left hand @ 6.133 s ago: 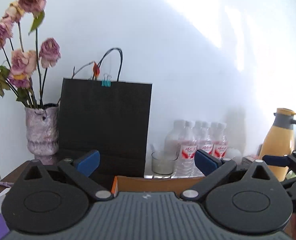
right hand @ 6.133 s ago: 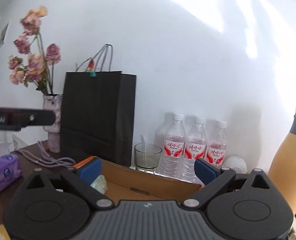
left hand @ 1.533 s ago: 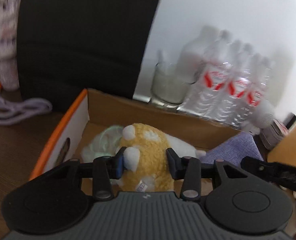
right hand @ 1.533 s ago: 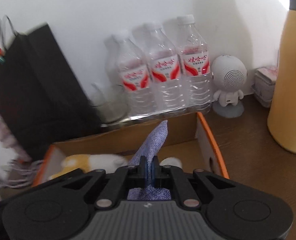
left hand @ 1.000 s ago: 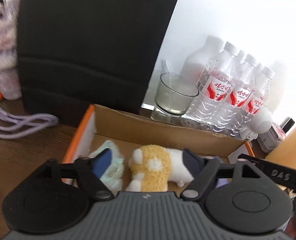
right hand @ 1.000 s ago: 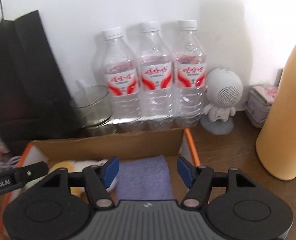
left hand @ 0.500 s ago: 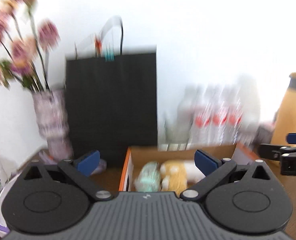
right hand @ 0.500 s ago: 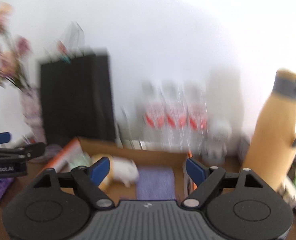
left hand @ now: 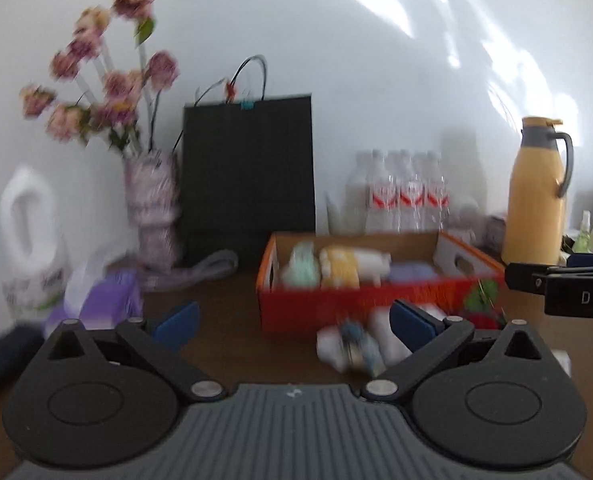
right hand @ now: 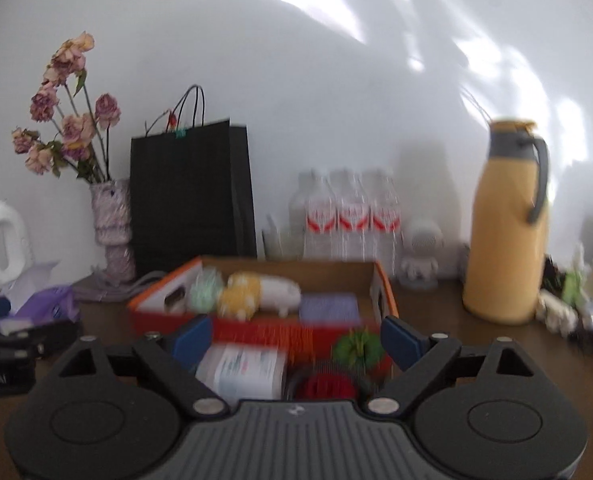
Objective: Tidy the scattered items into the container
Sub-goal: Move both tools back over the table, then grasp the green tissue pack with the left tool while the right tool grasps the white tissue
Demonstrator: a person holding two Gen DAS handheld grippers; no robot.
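The orange cardboard box (left hand: 328,300) (right hand: 256,332) stands on the brown table. It holds a mint item (left hand: 300,266), a yellow and white plush (left hand: 350,264) (right hand: 256,290) and a folded purple cloth (right hand: 328,308). In front of the box lie a white packet (left hand: 352,346) (right hand: 244,372) and a red strawberry-like toy with green leaves (right hand: 350,364). My left gripper (left hand: 292,320) is open and empty, in front of the box. My right gripper (right hand: 292,338) is open and empty, above the packet and red toy.
Behind the box stand a black paper bag (left hand: 248,176), a vase of dried roses (left hand: 152,208), several water bottles (right hand: 350,216) and a small white robot speaker (right hand: 420,256). A yellow thermos (right hand: 504,220) stands right. A purple tissue pack (left hand: 108,300) and a white jug (left hand: 28,240) sit left.
Both grippers released their items into the box, opened and pulled back and up. The box now sits farther away, and the packet and red toy in front of it have come into view.
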